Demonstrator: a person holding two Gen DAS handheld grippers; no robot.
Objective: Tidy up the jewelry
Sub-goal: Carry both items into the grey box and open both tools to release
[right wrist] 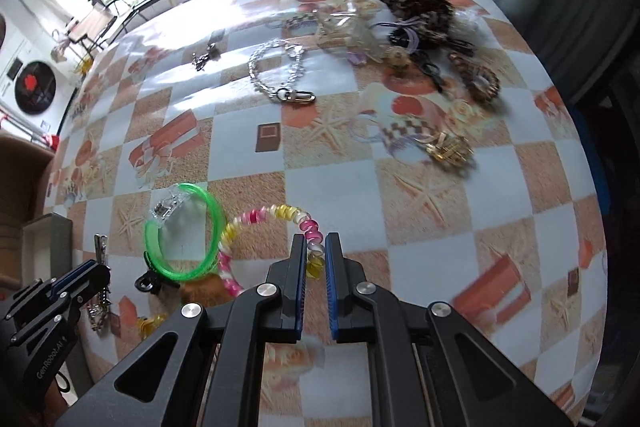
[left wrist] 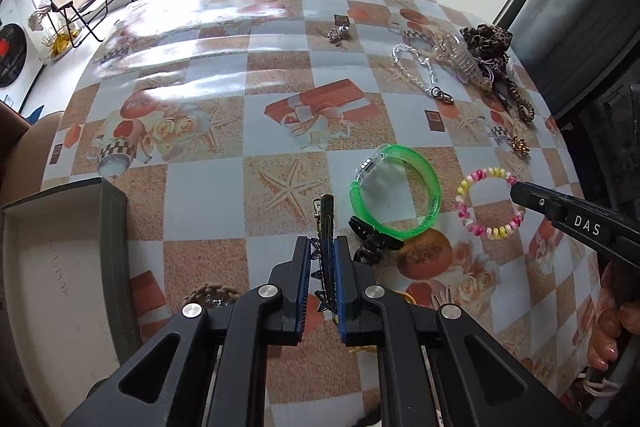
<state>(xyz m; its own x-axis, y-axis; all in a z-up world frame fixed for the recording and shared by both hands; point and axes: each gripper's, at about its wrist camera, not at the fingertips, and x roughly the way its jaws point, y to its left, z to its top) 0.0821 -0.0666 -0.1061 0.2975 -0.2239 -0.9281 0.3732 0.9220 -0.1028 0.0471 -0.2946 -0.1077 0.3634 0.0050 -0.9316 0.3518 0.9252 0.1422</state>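
My left gripper [left wrist: 325, 245] is shut on a dark metal hair clip [left wrist: 326, 223] whose tip sticks out past the pads, a little above the patterned table [left wrist: 208, 195]. In the right wrist view the same clip [right wrist: 101, 247] shows at the left gripper [right wrist: 98, 269]. My right gripper [right wrist: 314, 241] is shut on a pink, yellow and white coil bracelet [right wrist: 260, 215], gripped at its near right side; the left wrist view shows the bracelet [left wrist: 490, 203] with the right gripper [left wrist: 518, 189] on its far rim. A green bangle [left wrist: 396, 187] [right wrist: 184, 231] lies between the two.
An open box [left wrist: 52, 267] with a grey wall sits at the left. A small black claw clip [left wrist: 374, 241] lies beside the bangle. Farther back lie a silver chain [right wrist: 276, 71], a leopard-print scrunchie [right wrist: 420, 3], a gold clip [right wrist: 448, 149] and small charms [left wrist: 338, 33].
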